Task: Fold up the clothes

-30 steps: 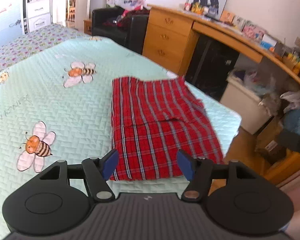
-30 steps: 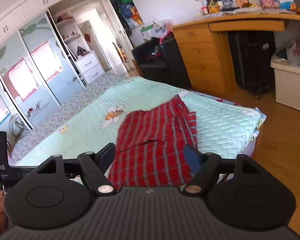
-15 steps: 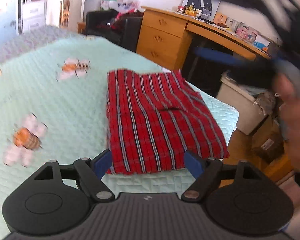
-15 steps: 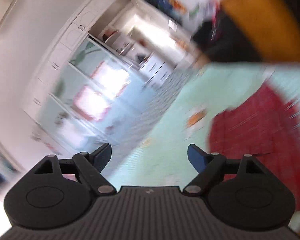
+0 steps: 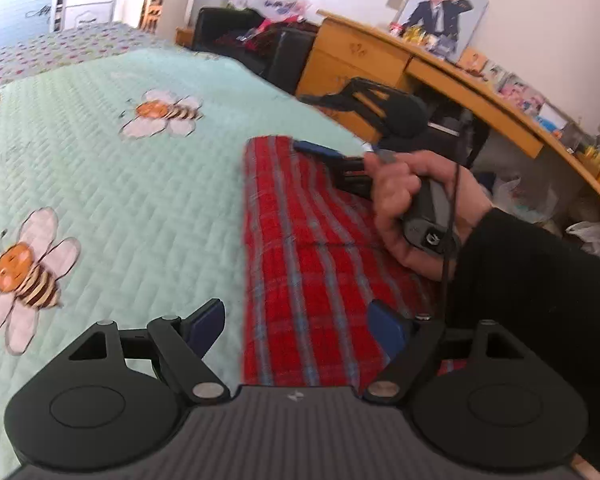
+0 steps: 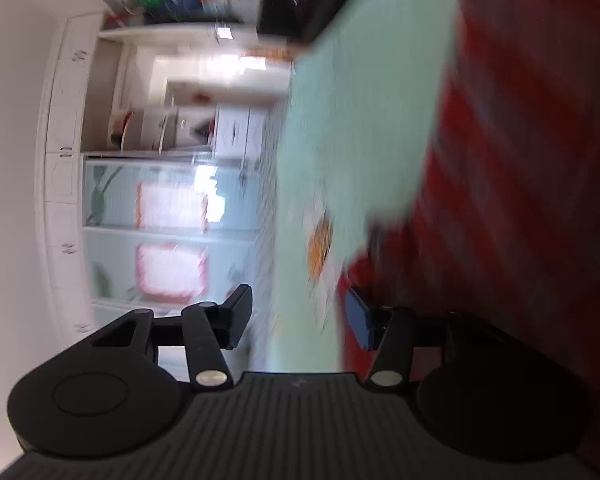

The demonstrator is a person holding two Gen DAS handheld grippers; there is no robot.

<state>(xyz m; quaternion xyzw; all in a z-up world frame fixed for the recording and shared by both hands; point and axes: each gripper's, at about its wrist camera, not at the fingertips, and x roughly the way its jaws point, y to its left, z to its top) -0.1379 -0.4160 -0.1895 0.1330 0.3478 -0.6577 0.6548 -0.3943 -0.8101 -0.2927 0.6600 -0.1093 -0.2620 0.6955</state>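
Observation:
A folded red plaid garment (image 5: pixel 312 264) lies on the mint bedspread (image 5: pixel 132 200) near its right edge. My left gripper (image 5: pixel 296 326) stands open just above the garment's near end, the left finger over the bedspread and the right finger over the cloth. A hand (image 5: pixel 404 200) holds my right gripper (image 5: pixel 306 122) turned on its side at the garment's far end, open, its lower blue fingertip (image 5: pixel 316 149) low over the cloth. The right wrist view is blurred and rolled sideways: the right gripper (image 6: pixel 300 318) is open, with red cloth (image 6: pixel 520 160) beside one finger.
Bee prints (image 5: pixel 24 276) dot the bedspread. A wooden desk with drawers (image 5: pixel 352 64) and a black armchair (image 5: pixel 236 36) stand past the bed's right edge. A dark sleeve (image 5: pixel 540 292) crosses the garment's right side. Wardrobe doors (image 6: pixel 160 220) stand across the room.
The right gripper has rolled onto its side and come down to the garment's far end. The left gripper has moved in closer over the garment's near end.

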